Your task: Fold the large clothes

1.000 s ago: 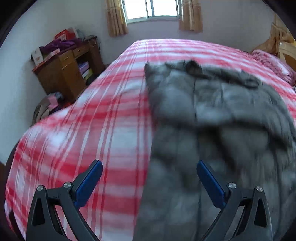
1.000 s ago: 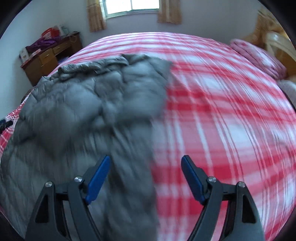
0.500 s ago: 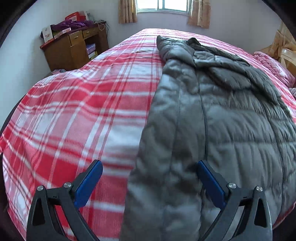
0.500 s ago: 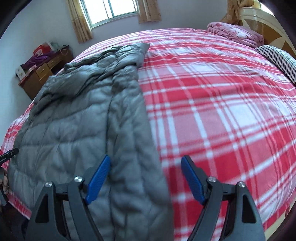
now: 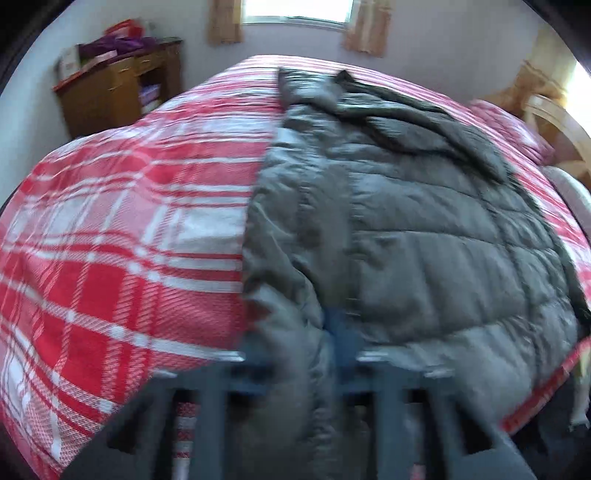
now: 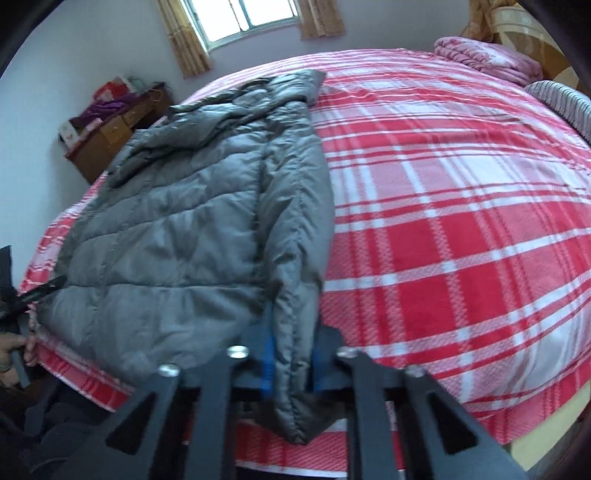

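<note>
- A wooden desk [image 5: 118,88] stood against the wall at the far left, with boxes and purple cloth piled on top of it; the right wrist view showed it too [image 6: 122,125].
- A red and white checked blanket [image 5: 110,240] covered the bed and filled the left part of the left wrist view.
- The left gripper [image 5: 303,354] was closed on the near edge of the grey padded jacket [image 5: 424,240], with a fold of the cloth bunched between its blue pads; this view was blurred, so the exact contact was hard to make out.
- The jacket lay spread flat on the blanket, collar toward the window [image 5: 295,11] and hem at the near edge of the bed.
- In the right wrist view, the left gripper [image 6: 44,291] showed as a dark tip at the jacket's left hem corner, with the person's hand [image 6: 11,354] below it.
- The jacket [image 6: 192,229] lay on the left half of the bed in that view, one sleeve running down its right side.
- The right gripper [image 6: 291,365] was clenched on the end of that sleeve, which hung over the bed's edge between the blue pads.
- Bare checked blanket [image 6: 461,221] stretched to the right.
- A folded pink quilt [image 6: 487,59] and a striped pillow [image 6: 561,103] lay at the far right.
</note>
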The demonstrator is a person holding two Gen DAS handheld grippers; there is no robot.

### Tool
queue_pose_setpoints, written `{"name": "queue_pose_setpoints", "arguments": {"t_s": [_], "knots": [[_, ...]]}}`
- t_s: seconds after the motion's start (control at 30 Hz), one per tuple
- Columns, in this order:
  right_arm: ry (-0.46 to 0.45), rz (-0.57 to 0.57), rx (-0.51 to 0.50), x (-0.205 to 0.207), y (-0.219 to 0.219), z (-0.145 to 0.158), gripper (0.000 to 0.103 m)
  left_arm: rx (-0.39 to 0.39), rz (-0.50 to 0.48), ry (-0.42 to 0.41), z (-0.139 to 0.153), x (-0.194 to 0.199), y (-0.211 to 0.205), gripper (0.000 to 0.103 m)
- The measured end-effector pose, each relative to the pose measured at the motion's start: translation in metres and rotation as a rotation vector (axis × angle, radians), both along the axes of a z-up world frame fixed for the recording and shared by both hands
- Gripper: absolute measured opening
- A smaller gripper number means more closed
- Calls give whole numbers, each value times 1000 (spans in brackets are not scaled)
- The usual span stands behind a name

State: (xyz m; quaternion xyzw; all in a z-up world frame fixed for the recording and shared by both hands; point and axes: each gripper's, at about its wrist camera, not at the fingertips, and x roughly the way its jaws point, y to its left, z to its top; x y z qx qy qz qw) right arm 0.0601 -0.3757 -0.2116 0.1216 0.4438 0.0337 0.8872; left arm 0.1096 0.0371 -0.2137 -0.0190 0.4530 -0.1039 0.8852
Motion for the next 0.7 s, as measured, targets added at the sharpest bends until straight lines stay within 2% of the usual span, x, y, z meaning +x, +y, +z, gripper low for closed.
{"name": "queue_pose_setpoints", "arguments": {"t_s": [0.03,0.13,0.2,0.37,0.43,0.5,0.57,0.7], "knots": [[-11,5,-1,-1,1,3,11,8,-7,-15,7,-3,-1,8],[-62,8,27,-7,-1,17,9,-24,-35,-90,38,-16,1,6],[-120,13,59,-15,-6,37,8,-94,-52,-141,71,-27,9,5],[-291,15,96,-47,-15,108,8,-258,-81,-269,153,-57,35,5],[-365,17,108,-59,-18,138,8,-282,-82,-318,178,-63,42,5],[-441,19,110,-66,-20,167,8,-269,-80,-340,191,-52,42,5],[-494,20,88,-57,-21,186,8,-252,-73,-352,196,-22,39,5],[-514,-8,66,8,-36,189,8,-171,-63,-344,182,61,20,5]]}}
